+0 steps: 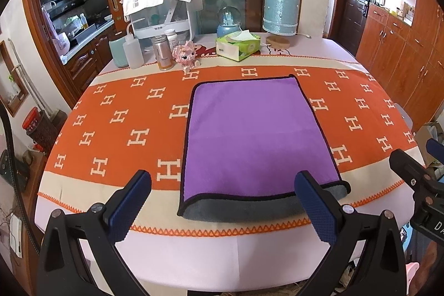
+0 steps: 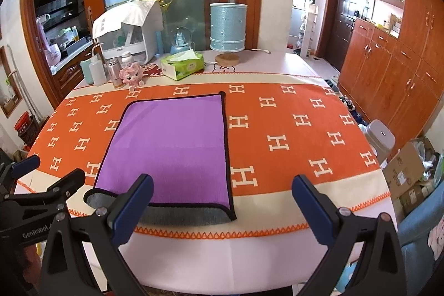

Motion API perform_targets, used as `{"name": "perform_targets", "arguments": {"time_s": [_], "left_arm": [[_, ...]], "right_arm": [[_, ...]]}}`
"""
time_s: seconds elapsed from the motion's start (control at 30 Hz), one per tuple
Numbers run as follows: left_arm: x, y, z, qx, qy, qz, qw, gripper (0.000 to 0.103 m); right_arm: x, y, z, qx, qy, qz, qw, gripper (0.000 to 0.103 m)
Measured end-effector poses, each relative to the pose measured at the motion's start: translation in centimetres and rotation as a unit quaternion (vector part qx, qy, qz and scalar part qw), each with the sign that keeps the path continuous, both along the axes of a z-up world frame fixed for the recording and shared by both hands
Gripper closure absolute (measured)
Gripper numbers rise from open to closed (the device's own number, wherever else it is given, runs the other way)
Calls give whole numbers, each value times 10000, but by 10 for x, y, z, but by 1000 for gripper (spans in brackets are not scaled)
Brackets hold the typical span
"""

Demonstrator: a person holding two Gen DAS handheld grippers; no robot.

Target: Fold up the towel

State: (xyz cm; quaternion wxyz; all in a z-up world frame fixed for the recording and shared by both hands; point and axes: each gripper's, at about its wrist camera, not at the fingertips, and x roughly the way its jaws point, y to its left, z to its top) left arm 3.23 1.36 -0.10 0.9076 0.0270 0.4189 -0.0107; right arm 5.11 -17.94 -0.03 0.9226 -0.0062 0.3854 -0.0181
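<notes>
A purple towel [image 1: 255, 135] with a black hem lies folded on the orange H-patterned cloth [image 1: 116, 124], its grey underside showing along the near edge. It also shows in the right wrist view [image 2: 172, 146]. My left gripper [image 1: 223, 185] is open and empty, held above the near table edge just short of the towel's near edge. My right gripper [image 2: 222, 190] is open and empty, to the right of the left one, over the towel's near right corner. Each gripper shows at the edge of the other's view.
At the back of the table stand bottles [image 1: 133, 52], a metal can [image 1: 163, 53], a pink toy [image 1: 186, 56], a green tissue box [image 1: 238, 46], a blue lamp [image 1: 281, 10] and a white appliance [image 1: 163, 15]. Wooden cabinets [image 2: 388, 68], a stool [image 2: 381, 139] and boxes [image 2: 408, 174] stand to the right.
</notes>
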Motion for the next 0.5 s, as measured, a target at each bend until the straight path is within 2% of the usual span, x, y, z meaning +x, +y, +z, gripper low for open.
{"name": "perform_targets", "arguments": {"time_s": [0.27,0.37,0.5], "left_arm": [[9,6,-9,-146,-2,-210,9997,1],[13,10,-13,-103,-68,-122,9998,1],[19,10,-19,51,-98,-191,9998,1]], "right_arm": [[16,-7,-20,198,317,162,9992,6],[20,-8,-29,214,447,203,9986,11],[24,-8,-40,243,549,299,9977,12]]}}
